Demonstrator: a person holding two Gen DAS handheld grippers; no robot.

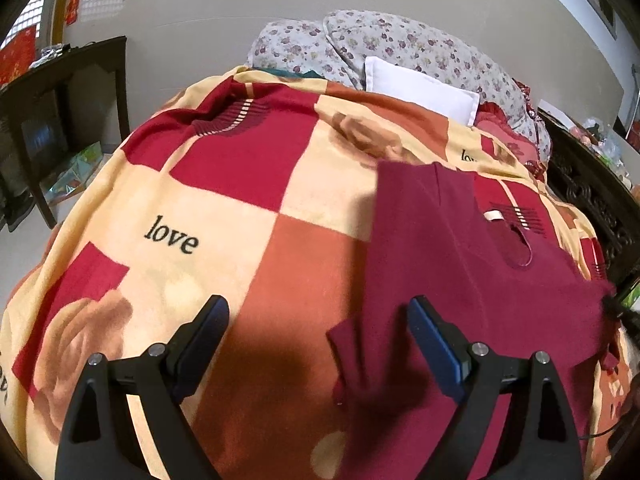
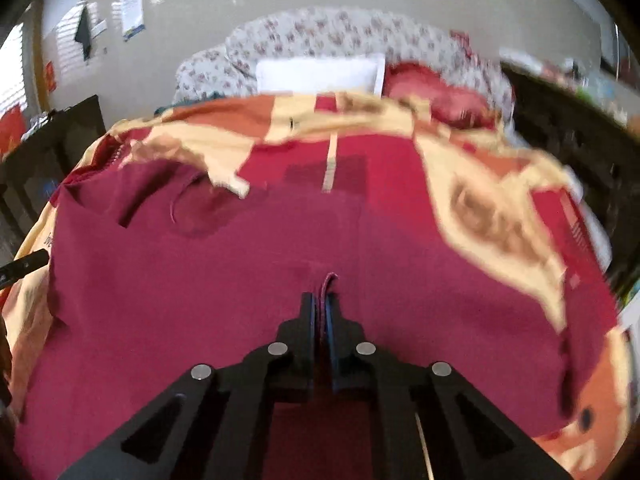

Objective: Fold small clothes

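- Our right tongs (image 2: 322, 312) pinch a fold of the maroon shirt (image 2: 248, 288), which spreads leftward across the blanket (image 2: 500, 216).
- Our left tongs (image 1: 318, 332) hang spread, the shirt's near sleeve just right of them.

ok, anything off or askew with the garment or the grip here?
Nothing damaged. The maroon shirt lies skewed on the blanket, one corner flipped up. The right gripper pinches a bunched ridge of it; the left gripper is open, holding nothing.
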